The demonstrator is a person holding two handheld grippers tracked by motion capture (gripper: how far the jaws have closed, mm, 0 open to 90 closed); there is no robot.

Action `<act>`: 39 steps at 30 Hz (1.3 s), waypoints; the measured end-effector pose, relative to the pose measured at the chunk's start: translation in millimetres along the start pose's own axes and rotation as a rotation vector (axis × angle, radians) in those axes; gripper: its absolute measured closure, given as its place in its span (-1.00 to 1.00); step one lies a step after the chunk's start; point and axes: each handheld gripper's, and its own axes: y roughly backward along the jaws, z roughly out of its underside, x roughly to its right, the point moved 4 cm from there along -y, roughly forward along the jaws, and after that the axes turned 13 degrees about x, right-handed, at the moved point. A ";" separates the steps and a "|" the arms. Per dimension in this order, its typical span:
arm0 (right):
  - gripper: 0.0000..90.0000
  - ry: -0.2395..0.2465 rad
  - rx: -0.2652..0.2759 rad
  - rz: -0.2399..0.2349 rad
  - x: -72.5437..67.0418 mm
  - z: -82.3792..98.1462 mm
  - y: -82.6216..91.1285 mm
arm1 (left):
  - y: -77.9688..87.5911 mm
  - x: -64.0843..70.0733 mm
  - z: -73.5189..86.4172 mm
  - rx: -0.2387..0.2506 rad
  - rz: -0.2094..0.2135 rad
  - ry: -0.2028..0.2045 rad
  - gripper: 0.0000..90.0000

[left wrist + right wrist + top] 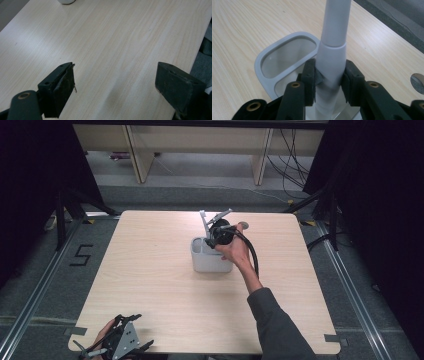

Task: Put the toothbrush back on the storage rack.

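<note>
Starting at the left: your left gripper [116, 344] sits down at about seven o'clock on the pale wood-grain tabletop [150, 285], parked at the near edge. In the left gripper view [113, 83] its jaws stand wide apart with nothing but bare wood between them — idle, I'd say, and well out of the working zone so it can't foul your reach.

Moving across to centre: the light grey plastic two-compartment holder [210, 256] stands upright toward twelve o'clock. Your right gripper [220, 236] hangs just above its far side, and in the right gripper view [329, 83] the jaws are clamped on the pale grey, tube-like plastic handle [332, 57] at its thicker collar. The handle stands roughly upright with its lower end down inside the nearer compartment; the other compartment [287, 58] looks empty. Gripping at the collar, I judge, keeps it from slipping and steers it straight.

Further right: a small round metal disc [417, 82] is set in the tabletop, well apart. Your own cable [251, 252] loops by your wrist — the one thing I'd watch; the divider wall sits close too.
</note>
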 end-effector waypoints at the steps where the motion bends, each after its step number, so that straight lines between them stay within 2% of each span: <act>1: 0.49 0.002 -0.007 0.007 0.2 0.8 -0.6 | 0.1 0.0 -0.1 0.000 0.000 0.000 -0.66; 2: 0.49 0.004 -0.013 0.004 0.5 1.3 -1.5 | 0.3 -0.1 -0.2 -0.001 0.010 0.002 -0.66; 3: 0.49 0.031 -0.016 0.012 2.4 2.6 -2.9 | -0.8 0.1 -0.3 0.009 -0.001 0.010 -0.66; 4: 0.49 0.034 -0.022 0.012 2.2 3.6 -4.2 | -0.4 -0.3 -0.3 0.003 0.000 0.003 -0.66; 6: 0.49 0.008 -0.042 0.014 0.4 4.3 -4.6 | -0.8 0.2 -0.3 0.009 -0.001 0.011 -0.66; 7: 0.49 0.041 -0.032 0.006 2.6 4.9 -7.0 | 0.4 -0.2 -0.2 -0.003 0.010 0.001 -0.66; 8: 0.49 0.005 -0.048 0.012 0.3 5.5 -7.0 | 0.3 -0.1 -0.2 0.000 0.010 0.002 -0.66; 9: 0.49 0.025 -0.047 0.013 1.4 6.6 -8.9 | 0.4 -0.1 -0.3 0.000 0.008 0.003 -0.66; 10: 0.49 0.014 -0.055 -0.002 -0.3 7.2 -9.9 | 0.2 0.2 -0.4 0.004 0.006 0.008 -0.66; 11: 0.48 0.011 -0.059 0.003 -0.3 8.1 -11.0 | -0.7 0.5 -0.5 0.016 -0.005 0.019 -0.66; 13: 0.48 0.031 -0.049 -0.012 -0.8 8.3 -12.9 | -0.9 0.0 -0.3 0.013 -0.016 0.009 -0.66; 14: 0.48 0.021 -0.050 -0.009 -2.0 8.4 -13.1 | -0.3 0.4 -0.4 0.008 -0.003 0.008 -0.66; 15: 0.48 0.001 -0.053 -0.004 -2.9 8.2 -13.4 | -1.7 1.3 -0.6 0.025 -0.011 0.022 -0.66; 16: 0.48 0.003 -0.056 0.003 -2.6 8.2 -13.5 | -0.5 0.4 -0.7 0.012 -0.001 0.013 -0.66; 20: 0.47 -0.002 -0.052 -0.007 -2.9 8.6 -13.6 | -0.8 0.0 -0.1 0.012 -0.016 0.008 -0.66; 22: 0.47 0.021 -0.053 -0.010 -1.1 9.0 -13.2 | -0.9 1.3 -0.8 0.019 0.004 0.021 -0.66; 23: 0.47 0.066 -0.057 -0.011 1.7 9.7 -12.6 | -0.7 0.8 -0.8 0.017 0.006 0.014 -0.66; 25: 0.46 0.008 -0.058 -0.020 -4.0 8.4 -11.3 | -0.1 0.6 -0.7 0.007 0.008 0.008 -0.66; 26: 0.46 0.002 -0.055 -0.016 -4.5 8.5 -10.8 | 0.2 0.6 -0.6 0.004 0.010 0.007 -0.66; 27: 0.45 0.037 -0.044 -0.022 -3.0 8.5 -11.3 | 0.1 0.1 -0.2 0.000 0.013 0.001 -0.66; 29: 0.42 -0.002 -0.055 -0.028 -5.7 7.8 -8.7 | -0.2 0.1 0.1 -0.002 0.004 -0.002 -0.66; 31: 0.41 0.020 -0.049 -0.022 -5.1 7.0 -7.5 | -0.1 0.1 -0.3 -0.001 0.005 0.000 -0.66; 32: 0.41 0.037 -0.049 -0.013 -4.6 7.2 -7.0 | -1.1 0.3 -0.7 0.020 -0.004 0.017 -0.66; 35: 0.42 0.035 -0.036 -0.018 -3.9 6.9 -4.2 | -0.6 -0.5 -0.4 0.012 -0.007 0.014 -0.66; 36: 0.41 0.011 -0.041 -0.014 -5.6 7.1 -2.1 | -1.0 -0.3 -0.3 0.015 -0.015 0.012 -0.66; 37: 0.40 0.041 -0.042 -0.019 -3.4 7.9 -0.7 | -1.2 -0.2 -0.2 0.015 -0.018 0.010 -0.66; 39: 0.38 0.063 -0.016 -0.013 -3.2 8.8 2.4 | -0.9 0.2 -0.4 0.014 -0.007 0.011 -0.66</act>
